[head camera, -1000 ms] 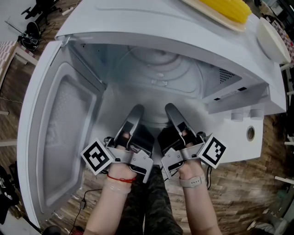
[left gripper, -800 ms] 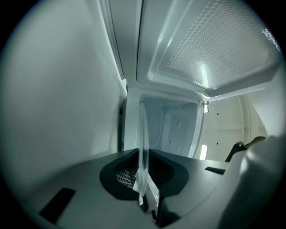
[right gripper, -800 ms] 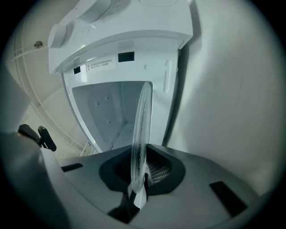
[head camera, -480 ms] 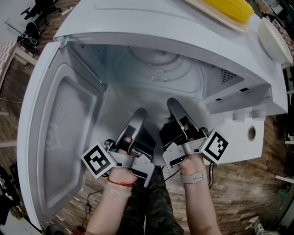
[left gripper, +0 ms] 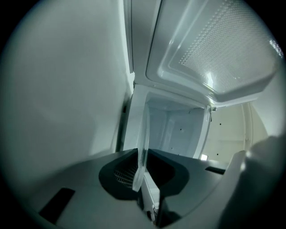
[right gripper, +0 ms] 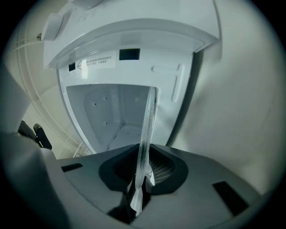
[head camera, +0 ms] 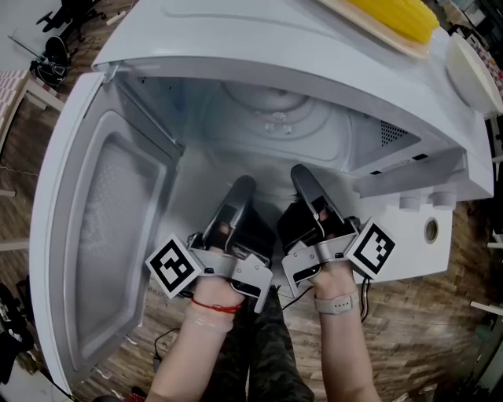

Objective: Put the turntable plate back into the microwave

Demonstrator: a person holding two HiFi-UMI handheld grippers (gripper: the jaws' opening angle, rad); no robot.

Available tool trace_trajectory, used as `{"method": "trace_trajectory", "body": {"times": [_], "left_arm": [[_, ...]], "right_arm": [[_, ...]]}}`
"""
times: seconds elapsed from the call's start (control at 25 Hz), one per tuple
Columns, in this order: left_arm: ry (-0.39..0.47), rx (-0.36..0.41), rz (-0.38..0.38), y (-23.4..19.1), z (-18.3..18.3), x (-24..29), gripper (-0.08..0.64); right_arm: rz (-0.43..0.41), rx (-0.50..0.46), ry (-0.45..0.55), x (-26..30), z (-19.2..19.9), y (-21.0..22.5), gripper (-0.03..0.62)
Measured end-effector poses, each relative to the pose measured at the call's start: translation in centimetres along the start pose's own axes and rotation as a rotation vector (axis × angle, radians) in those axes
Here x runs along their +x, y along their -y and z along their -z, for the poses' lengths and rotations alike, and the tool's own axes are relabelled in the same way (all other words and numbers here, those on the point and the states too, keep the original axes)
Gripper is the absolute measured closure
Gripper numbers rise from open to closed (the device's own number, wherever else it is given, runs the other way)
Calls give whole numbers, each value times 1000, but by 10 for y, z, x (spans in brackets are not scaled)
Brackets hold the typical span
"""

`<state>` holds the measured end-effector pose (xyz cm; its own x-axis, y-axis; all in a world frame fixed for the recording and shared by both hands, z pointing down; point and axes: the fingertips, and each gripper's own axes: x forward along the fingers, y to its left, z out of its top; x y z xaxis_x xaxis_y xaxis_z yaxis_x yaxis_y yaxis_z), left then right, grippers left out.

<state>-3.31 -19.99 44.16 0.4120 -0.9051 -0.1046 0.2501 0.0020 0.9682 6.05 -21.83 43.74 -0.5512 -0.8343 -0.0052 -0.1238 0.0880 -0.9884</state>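
Head view steeply overhead, gripper views close, all sharing microwave

I see the clear turntable plate only edge-on in the gripper views. From above it all but vanishes against the microwave cavity, and I cannot trace its rim. On the microwave's top, a yellow thing is cut off by the picture's edge. The label on the microwave's front frame is too small to read.
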Motion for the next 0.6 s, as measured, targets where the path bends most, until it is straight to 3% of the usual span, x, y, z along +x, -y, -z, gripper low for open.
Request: {"method": "trace_trajectory", "body": {"times": [0.6], "left_arm": [[31,-22,-19,0,-10,20,514]], "right_arm": [[-5,-32,-71,-8,8,-5,515]]}}
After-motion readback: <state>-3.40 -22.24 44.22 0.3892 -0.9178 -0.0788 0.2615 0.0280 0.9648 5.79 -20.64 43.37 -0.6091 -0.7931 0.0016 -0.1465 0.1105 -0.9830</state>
